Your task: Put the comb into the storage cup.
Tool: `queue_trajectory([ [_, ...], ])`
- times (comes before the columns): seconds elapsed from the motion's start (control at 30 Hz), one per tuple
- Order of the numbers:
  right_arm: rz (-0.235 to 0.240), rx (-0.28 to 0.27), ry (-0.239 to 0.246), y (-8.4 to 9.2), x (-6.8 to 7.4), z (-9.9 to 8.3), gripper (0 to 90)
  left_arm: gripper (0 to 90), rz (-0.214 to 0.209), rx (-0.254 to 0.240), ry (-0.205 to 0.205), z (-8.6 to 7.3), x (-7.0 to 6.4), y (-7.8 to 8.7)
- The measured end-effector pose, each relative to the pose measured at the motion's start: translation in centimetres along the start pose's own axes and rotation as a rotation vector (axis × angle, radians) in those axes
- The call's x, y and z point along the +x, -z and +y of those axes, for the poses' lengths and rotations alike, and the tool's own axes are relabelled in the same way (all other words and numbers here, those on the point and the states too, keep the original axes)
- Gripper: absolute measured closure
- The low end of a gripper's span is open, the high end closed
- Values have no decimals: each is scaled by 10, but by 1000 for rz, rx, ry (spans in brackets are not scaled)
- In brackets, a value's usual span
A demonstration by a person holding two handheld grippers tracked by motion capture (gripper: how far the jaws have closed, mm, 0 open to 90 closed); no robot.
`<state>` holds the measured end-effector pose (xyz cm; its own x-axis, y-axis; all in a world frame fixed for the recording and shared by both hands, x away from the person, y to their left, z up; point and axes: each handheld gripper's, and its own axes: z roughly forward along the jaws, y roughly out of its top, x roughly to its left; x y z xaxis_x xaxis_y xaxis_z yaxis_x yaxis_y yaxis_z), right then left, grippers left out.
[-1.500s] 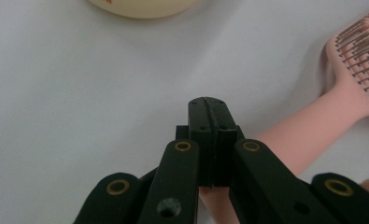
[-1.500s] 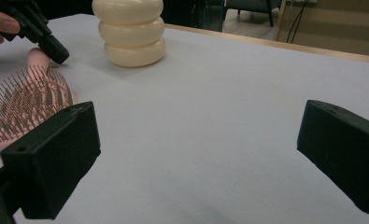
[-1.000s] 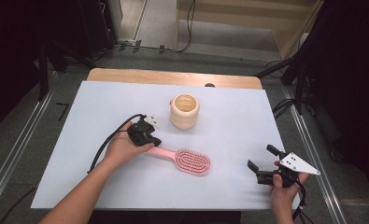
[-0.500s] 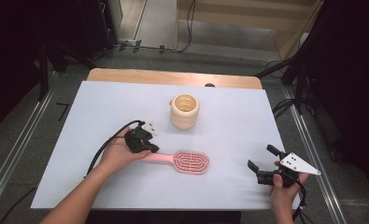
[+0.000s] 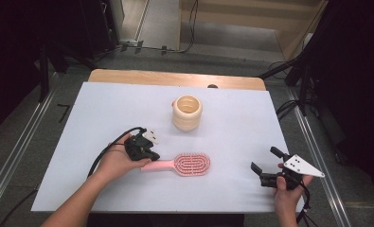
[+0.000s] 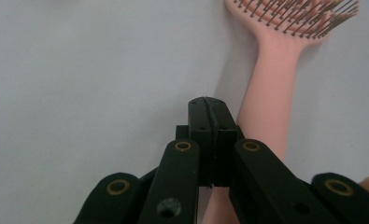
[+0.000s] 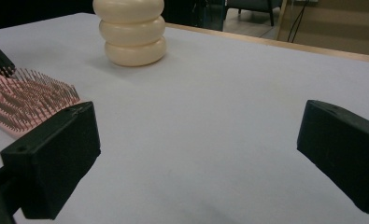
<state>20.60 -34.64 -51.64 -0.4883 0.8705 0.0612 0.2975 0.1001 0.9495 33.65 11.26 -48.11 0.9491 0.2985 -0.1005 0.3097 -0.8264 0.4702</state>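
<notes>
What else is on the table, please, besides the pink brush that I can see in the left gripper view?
Observer: A cream ribbed cup stands upright beyond the brush, apart from it.
Operator: Thank you. Where is the right gripper?
Observer: The right gripper is near the right edge of the table, away from the brush head, with its jaws open and nothing between them.

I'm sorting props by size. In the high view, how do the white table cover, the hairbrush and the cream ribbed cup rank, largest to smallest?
1. White table cover, by far the largest.
2. Pink hairbrush, longer than the cup is wide.
3. Cream ribbed cup.
The brush lies flat and nearer the camera, and the cup stands upright, so the last two are unsure.
</notes>
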Motion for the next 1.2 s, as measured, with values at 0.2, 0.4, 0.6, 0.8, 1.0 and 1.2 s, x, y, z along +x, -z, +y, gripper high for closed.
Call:
queue_trajectory([
  [0.2,2,0,-1,0,0,0,0,900,1,15,-4,-1,-7,2],
  [0.4,3,1,1,0,0,0,0,779,62,4,-14,2,-10,12],
  [0.6,1,3,-1,0,0,0,0,404,83,5,-23,13,-16,18],
  [0.8,1,3,0,0,0,0,0,0,90,70,-26,26,-28,11],
  [1.0,2,2,1,0,0,0,0,2,65,126,-62,33,-32,0],
  [1.2,4,1,0,0,0,0,0,196,52,153,-120,39,-37,-8],
])
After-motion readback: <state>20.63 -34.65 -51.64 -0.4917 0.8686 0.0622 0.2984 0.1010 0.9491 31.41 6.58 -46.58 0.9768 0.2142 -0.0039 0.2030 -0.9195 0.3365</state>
